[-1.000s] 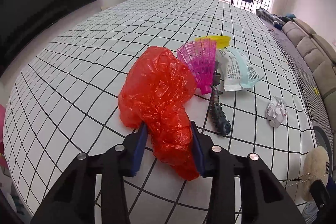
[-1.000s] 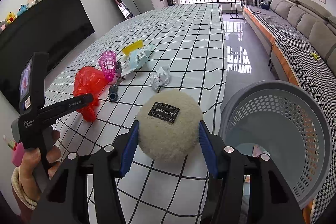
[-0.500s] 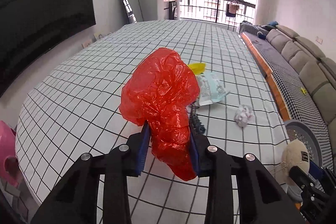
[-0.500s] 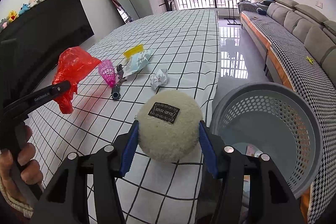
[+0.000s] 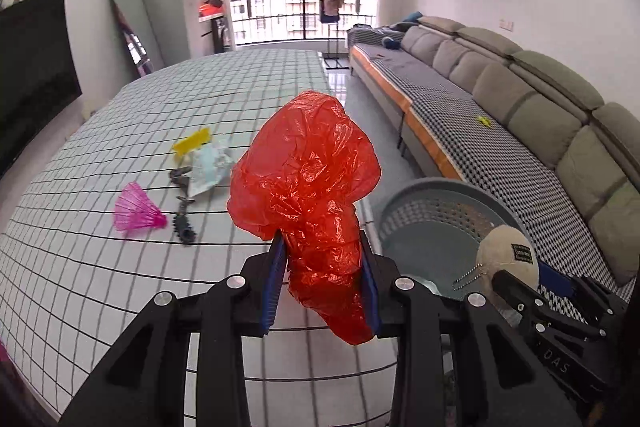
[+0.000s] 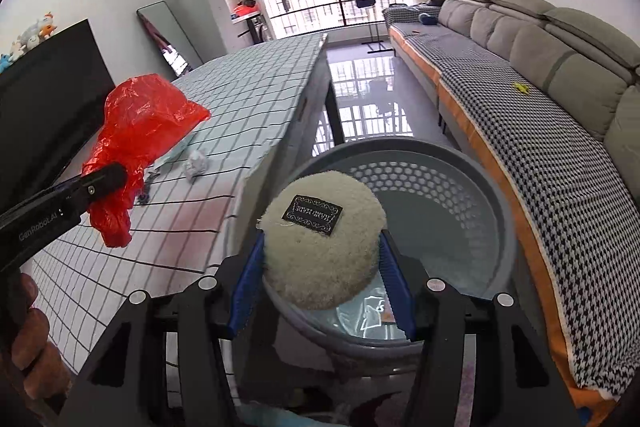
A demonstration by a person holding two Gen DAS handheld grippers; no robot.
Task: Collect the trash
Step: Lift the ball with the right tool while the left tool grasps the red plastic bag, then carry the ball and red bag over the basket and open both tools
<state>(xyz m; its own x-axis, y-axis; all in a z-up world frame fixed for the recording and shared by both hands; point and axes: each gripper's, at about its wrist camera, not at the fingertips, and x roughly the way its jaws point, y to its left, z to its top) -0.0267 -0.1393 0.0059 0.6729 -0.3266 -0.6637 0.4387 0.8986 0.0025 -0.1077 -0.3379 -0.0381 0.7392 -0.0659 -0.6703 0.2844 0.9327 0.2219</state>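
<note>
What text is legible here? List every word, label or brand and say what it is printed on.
"GenRobot.AI": white print on the arm of the left tool.
"DAS": partial white letters on the body of the right tool; the rest is cut off.
Black label on the fluffy ball: ornate white lettering, too blurred to read.
Light blue wrapper: any print is too small to read.

both views are bright with daylight pouring in from the barred window (image 5: pixel 304 7) at the far end of the room, which is nearly blown out to white. the glossy floor (image 6: pixel 360 95) mirrors that window as glare, and the red bag (image 6: pixel 140 131) casts a faint reddish tint on the tabletop (image 6: pixel 224 99). the fisheye lens bends straight lines, corners fall to black, and focus is mostly sharp.
</note>
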